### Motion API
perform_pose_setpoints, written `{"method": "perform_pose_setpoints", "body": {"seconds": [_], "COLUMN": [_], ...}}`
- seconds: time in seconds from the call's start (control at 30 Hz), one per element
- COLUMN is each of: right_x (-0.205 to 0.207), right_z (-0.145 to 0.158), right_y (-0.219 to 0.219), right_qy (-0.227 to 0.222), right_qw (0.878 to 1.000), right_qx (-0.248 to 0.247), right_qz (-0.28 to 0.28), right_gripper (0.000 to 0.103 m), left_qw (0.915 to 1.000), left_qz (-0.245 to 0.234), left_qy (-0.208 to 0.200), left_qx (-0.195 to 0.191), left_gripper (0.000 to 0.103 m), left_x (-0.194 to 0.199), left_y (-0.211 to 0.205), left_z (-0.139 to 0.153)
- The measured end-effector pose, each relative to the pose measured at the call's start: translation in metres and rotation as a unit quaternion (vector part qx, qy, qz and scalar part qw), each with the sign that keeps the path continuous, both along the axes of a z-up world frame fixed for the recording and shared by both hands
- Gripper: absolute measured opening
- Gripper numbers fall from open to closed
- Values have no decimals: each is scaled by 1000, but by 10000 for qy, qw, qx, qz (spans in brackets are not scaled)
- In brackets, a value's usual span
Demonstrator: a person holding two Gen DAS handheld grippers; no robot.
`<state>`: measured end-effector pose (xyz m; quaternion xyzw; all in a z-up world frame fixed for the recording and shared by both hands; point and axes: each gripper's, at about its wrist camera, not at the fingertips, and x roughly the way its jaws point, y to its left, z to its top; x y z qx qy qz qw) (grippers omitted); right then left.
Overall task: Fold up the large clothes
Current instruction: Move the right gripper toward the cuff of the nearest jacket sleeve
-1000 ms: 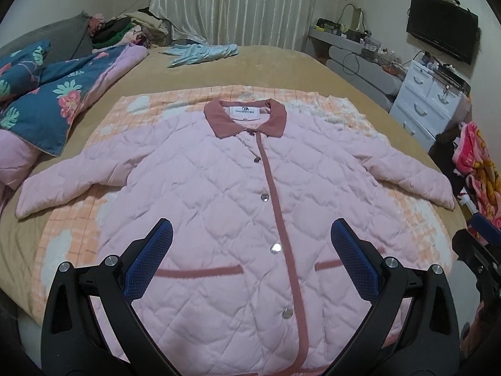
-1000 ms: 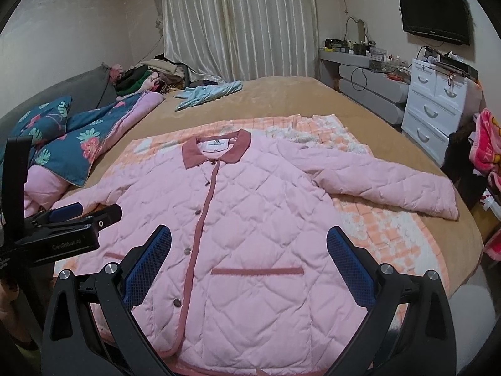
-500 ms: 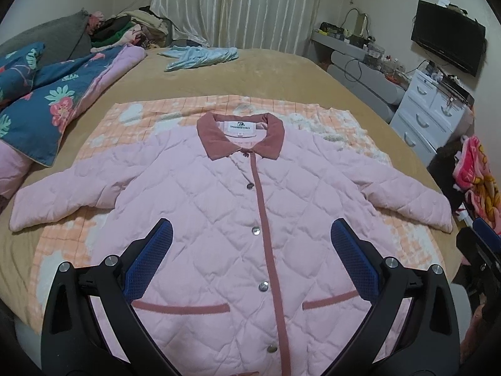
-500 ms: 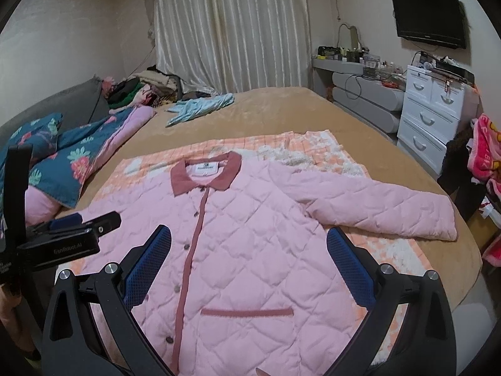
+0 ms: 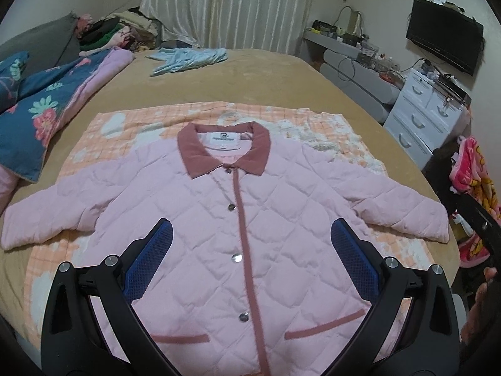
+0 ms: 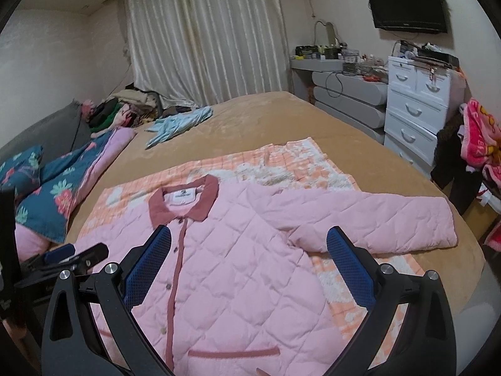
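A pink quilted jacket (image 5: pixel 219 219) with a dusty-rose collar, placket and pocket trims lies flat, front up and buttoned, on an orange-and-white checked blanket (image 5: pixel 125 125). Both sleeves spread outward. My left gripper (image 5: pixel 250 244) hovers open above the jacket's lower front, holding nothing. In the right wrist view the same jacket (image 6: pixel 238 250) lies under my right gripper (image 6: pixel 249 247), which is also open and empty, above the right half of the jacket near its right sleeve (image 6: pixel 375 219). The left gripper (image 6: pixel 75 257) shows at that view's left edge.
The tan bed (image 5: pixel 266 75) carries a light blue garment (image 5: pixel 188 59) at the far end and a floral navy quilt (image 5: pixel 40 109) on the left. White drawers (image 6: pixel 416 100), a grey dresser and a wall TV (image 6: pixel 407 3) stand on the right. Pink patterned cloth (image 5: pixel 476 181) hangs beside the bed.
Both grippers have pulled back and lifted away from the jacket, so more of the bed and the room shows. The jacket has not moved. Both stay open.
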<state>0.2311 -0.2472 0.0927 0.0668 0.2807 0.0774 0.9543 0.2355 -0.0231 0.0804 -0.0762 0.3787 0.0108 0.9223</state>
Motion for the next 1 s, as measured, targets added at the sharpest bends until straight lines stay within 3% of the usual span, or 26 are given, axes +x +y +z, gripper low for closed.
{"method": "perform_pose_setpoints", "body": {"seconds": [0.6,1.0], "right_x": [65,94], "right_z": [-3,-37], "right_y": [-72,-141], "right_qy": [-57,139], "right_qw": [9947,9826], "right_qx": [446,699], "right_qz": [-922,-1718], "right_gripper": [99,99], "left_qw": [9992,9977], "left_qz": [-370,-527], "left_qy": [111,331], "left_qx": [49,276], "left_gripper": [95,95], "left_x": [65,100], "left_y": [-50,-88], "left_z": [-14,-44]}}
